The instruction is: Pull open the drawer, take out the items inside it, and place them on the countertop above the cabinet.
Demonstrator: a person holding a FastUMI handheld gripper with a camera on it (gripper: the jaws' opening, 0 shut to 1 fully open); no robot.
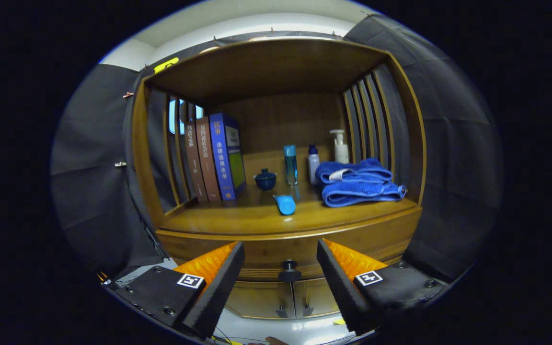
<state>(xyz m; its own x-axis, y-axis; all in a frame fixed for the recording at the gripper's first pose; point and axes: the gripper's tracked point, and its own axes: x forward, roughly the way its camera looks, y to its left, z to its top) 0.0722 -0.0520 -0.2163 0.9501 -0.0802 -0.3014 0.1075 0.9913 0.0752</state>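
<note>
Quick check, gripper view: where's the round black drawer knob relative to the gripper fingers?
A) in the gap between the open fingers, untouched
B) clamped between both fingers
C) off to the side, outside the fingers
A: the round black drawer knob sits in the gap of the gripper, whose fingers stand wide apart with neither pressing it; the wooden drawer front is closed.
</note>
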